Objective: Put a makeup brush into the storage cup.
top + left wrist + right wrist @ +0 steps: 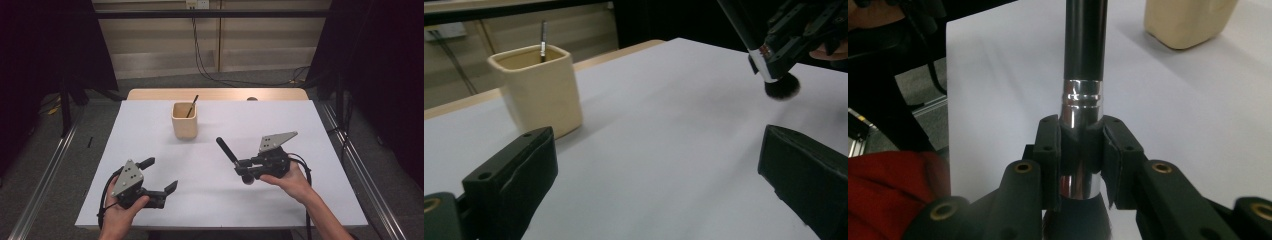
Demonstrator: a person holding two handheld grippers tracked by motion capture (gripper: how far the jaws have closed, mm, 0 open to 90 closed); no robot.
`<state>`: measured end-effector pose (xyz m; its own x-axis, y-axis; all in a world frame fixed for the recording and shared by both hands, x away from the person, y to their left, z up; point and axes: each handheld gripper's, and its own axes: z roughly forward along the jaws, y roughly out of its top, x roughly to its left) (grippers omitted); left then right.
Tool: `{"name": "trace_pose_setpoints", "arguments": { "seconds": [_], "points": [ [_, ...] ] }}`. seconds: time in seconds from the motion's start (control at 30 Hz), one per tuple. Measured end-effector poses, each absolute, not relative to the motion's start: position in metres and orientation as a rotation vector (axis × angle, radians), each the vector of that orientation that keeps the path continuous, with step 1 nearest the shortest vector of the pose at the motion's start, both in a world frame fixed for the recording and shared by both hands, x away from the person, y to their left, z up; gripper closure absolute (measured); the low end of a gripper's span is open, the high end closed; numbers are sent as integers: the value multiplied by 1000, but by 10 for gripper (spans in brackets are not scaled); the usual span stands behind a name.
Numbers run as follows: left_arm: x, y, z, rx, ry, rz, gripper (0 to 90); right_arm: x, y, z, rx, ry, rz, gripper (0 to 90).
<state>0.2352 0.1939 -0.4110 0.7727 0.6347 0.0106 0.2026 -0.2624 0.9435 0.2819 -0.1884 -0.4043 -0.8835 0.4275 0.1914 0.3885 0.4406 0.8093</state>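
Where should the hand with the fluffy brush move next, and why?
Probably toward the cream cup, lifting the brush over its rim. The right gripper is shut on the brush's silver collar, handle pointing toward the cup, which already holds one thin stick; the left gripper hangs open.

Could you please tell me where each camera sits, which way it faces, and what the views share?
High view: above the person's side, facing down on the white table; both hands and grippers show.
Left gripper view: on the left gripper, open, facing the beige cup.
Right gripper view: on the right gripper, clamping the brush.
Shared: cup and brush.
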Motion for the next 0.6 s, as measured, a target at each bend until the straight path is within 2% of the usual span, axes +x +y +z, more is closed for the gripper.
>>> {"name": "trace_pose_setpoints", "arguments": {
  "seconds": [0.6],
  "points": [
    [251, 159, -397, 1894, 527, 370, 21, 281, -169, -398, 654, 2739, 1359, 715]
  ]
}}
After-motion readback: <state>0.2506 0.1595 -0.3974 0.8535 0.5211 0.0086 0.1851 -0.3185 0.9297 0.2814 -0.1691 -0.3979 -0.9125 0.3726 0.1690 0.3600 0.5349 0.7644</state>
